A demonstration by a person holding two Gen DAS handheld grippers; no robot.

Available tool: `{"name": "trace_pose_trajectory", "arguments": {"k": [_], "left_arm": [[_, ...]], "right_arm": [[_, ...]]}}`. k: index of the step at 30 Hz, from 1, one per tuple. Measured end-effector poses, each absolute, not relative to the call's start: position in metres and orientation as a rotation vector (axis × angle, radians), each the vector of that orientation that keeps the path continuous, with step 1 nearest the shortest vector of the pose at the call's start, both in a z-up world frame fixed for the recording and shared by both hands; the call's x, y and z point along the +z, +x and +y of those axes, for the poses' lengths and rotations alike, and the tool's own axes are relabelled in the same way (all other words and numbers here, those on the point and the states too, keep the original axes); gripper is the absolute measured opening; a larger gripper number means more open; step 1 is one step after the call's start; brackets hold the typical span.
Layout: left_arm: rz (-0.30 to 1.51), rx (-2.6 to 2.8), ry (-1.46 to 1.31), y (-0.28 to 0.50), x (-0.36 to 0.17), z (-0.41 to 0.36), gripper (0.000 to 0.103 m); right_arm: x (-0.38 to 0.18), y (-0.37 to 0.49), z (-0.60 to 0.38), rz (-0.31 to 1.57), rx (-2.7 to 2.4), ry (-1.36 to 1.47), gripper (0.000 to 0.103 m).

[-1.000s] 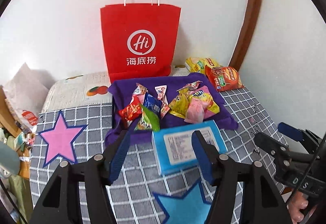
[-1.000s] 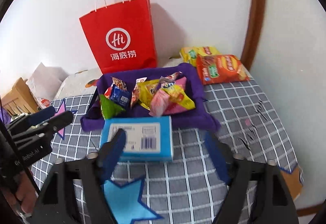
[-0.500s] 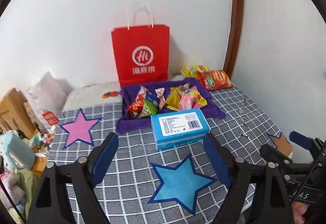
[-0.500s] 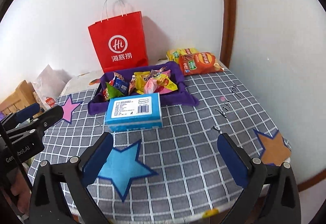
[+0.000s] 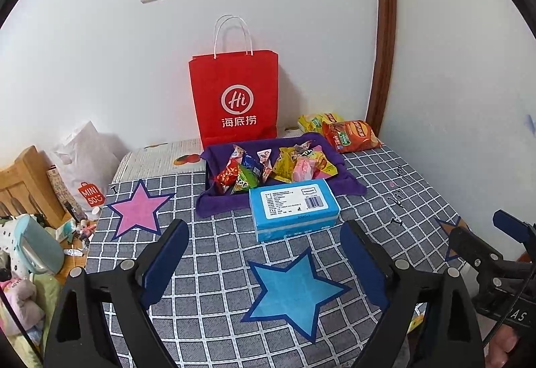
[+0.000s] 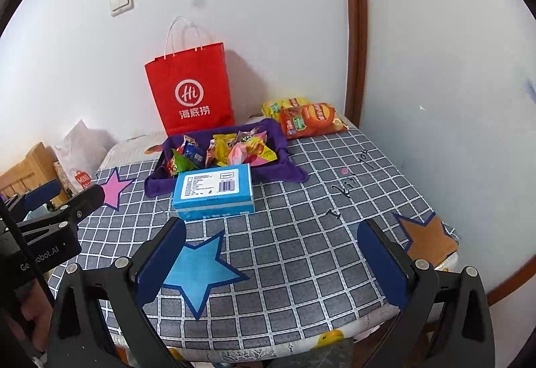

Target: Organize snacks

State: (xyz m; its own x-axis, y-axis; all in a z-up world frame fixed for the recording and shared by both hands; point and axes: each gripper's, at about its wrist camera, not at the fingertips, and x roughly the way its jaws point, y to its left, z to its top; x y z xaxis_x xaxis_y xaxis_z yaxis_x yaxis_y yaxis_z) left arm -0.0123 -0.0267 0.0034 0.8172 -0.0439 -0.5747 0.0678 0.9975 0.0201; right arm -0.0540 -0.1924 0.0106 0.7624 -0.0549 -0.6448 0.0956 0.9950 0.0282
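Observation:
A purple tray (image 5: 348, 182) (image 6: 291, 167) holds several small snack packets (image 5: 264, 167) (image 6: 231, 150) at the back of the table. A blue box (image 5: 293, 209) (image 6: 212, 192) lies right in front of it. Two chip bags, orange (image 5: 351, 135) (image 6: 310, 120) and yellow (image 5: 313, 122), lie at the back right. My left gripper (image 5: 264, 262) is open and empty, held back over the blue star. My right gripper (image 6: 271, 262) is open and empty near the front edge.
A red paper bag (image 5: 234, 100) (image 6: 191, 93) stands against the wall behind the tray. The grey checked tablecloth (image 5: 402, 200) has pink (image 5: 137, 210), blue (image 5: 294, 291) and orange (image 6: 428, 237) stars. Clutter and a wooden bed frame (image 5: 23, 184) lie to the left.
Both grippers have pulled back and up from the blue box, and their jaws have opened wider. The box stays in front of the tray.

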Motion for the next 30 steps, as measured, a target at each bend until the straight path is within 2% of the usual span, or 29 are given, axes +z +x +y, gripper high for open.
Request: {"name": "trace_pose_trajectory", "arguments": {"k": [30], "left_arm": [[0.606, -0.068, 0.017, -0.021, 0.003, -0.023, 0.092]], "right_arm": [[0.008, -0.058, -0.187, 0.682, -0.072, 0.070, 0.101]]}}
